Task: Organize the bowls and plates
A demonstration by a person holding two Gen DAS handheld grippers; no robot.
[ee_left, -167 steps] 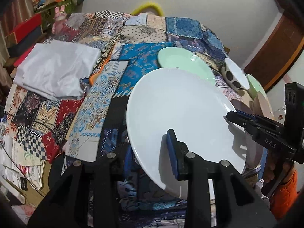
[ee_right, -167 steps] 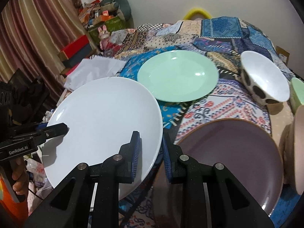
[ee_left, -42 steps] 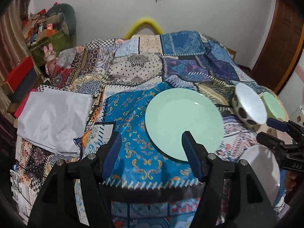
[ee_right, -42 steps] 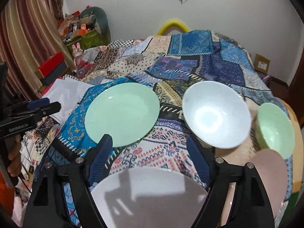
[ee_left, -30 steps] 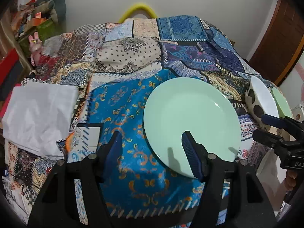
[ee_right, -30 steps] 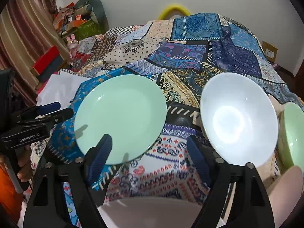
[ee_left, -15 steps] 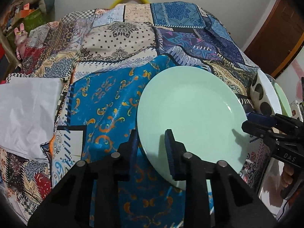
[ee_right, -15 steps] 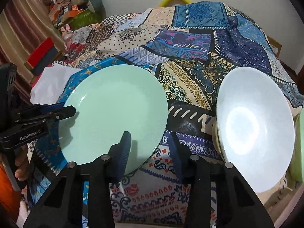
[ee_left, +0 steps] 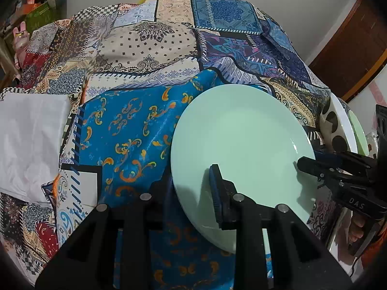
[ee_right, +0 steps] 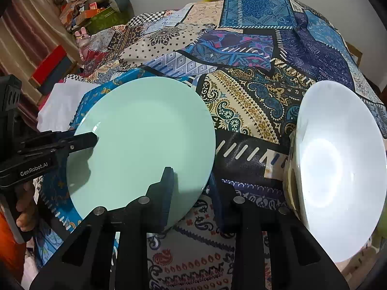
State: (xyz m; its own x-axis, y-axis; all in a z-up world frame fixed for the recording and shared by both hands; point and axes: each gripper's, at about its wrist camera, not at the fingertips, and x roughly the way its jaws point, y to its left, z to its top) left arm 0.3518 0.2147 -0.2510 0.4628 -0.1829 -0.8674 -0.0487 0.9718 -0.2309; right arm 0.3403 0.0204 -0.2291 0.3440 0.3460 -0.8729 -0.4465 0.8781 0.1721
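A pale green plate (ee_left: 241,140) lies on the patchwork cloth, slightly tilted. My left gripper (ee_left: 188,181) is shut on its near left rim, one finger (ee_left: 217,193) on top and the other underneath. My right gripper (ee_right: 191,181) straddles the opposite rim (ee_right: 145,145); its jaws are closing, with one pad on the plate's top and the other below. Each gripper shows in the other's view: the right gripper (ee_left: 312,164) and the left gripper (ee_right: 84,141). A white bowl with black spots (ee_right: 338,164) stands just right of the plate, with a green bowl (ee_left: 359,133) behind it.
A patchwork cloth (ee_left: 150,48) covers the whole surface. A folded white cloth (ee_left: 29,140) lies at the left. A wooden door (ee_left: 350,55) stands far right. Boxes and clutter (ee_right: 84,7) fill the far left corner. A person's hand (ee_right: 24,205) holds the left gripper's handle.
Both grippers came down and forward onto the green plate. Their jaws went from wide apart to closed on its opposite rims.
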